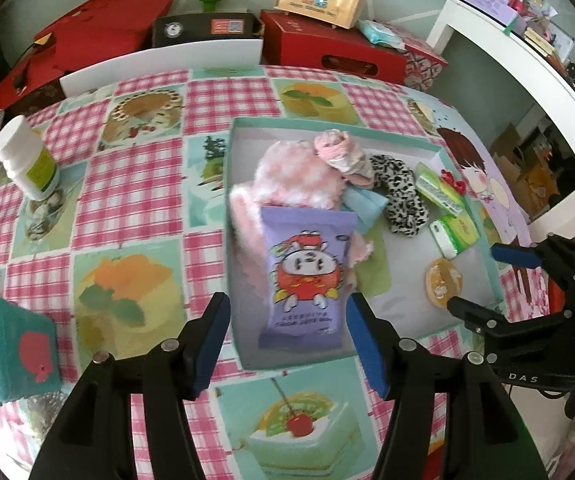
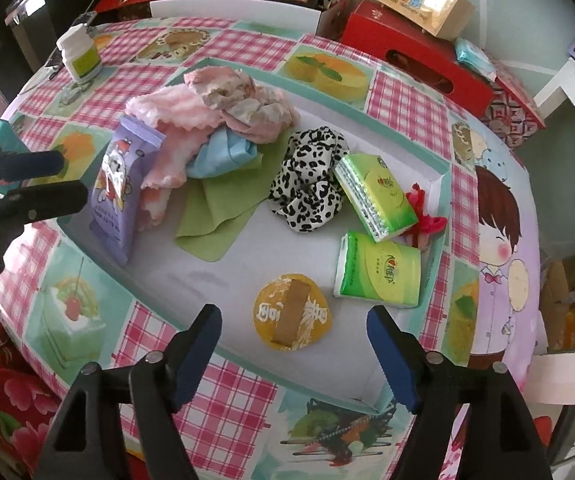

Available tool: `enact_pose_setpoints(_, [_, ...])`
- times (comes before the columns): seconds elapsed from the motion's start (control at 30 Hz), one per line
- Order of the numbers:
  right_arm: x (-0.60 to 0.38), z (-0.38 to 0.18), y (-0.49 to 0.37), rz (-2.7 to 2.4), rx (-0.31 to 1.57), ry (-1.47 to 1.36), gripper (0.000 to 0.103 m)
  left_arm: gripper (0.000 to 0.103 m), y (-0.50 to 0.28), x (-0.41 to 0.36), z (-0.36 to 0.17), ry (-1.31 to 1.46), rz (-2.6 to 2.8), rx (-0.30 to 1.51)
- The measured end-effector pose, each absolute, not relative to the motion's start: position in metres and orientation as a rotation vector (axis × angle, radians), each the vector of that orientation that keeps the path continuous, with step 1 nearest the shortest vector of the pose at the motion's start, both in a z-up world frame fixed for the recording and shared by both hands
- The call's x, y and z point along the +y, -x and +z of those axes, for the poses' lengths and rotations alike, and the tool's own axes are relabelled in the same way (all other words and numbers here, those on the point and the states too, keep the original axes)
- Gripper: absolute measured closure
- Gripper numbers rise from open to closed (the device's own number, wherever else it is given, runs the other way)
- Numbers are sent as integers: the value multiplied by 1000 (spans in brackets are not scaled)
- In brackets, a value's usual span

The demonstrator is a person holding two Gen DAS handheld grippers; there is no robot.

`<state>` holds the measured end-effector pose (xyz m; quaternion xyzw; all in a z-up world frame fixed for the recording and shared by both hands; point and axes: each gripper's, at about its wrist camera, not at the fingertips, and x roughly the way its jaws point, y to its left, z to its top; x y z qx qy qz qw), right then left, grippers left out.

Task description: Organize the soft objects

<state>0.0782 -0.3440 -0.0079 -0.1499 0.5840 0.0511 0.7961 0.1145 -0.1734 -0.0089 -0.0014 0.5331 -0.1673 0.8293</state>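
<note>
1. Left wrist view: left gripper [image 1: 287,336] has jaws wide apart and empty, straddling the near end of the purple packet [image 1: 307,276]. The packet lies in the tray [image 1: 243,344] on the desk, long axis running away from the jaws.
2. Right gripper [image 2: 293,346] is spread and empty, hovering near the orange round pack [image 2: 292,317].
3. Pink fluffy cloth [image 1: 287,176] touches the packet's far end and may drag along.
4. Leopard scrunchie [image 2: 307,184] and green tissue packs [image 2: 375,196] sit apart.
</note>
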Motion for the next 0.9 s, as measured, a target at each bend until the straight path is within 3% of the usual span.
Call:
enact_pose_setpoints(0.07, [-342, -6, -77, 92, 1237, 322, 12, 17, -113, -168, -8, -6, -329, 1124])
enact_pose_setpoints(0.13, [-340, -3, -77, 77, 1214, 301, 0, 10, -110, -163, -6, -29, -288, 1098])
enact_pose_setpoints(0.9, [-305, 5, -28, -31, 1135, 65, 0, 10, -64, -100, -5, -77, -119, 1058])
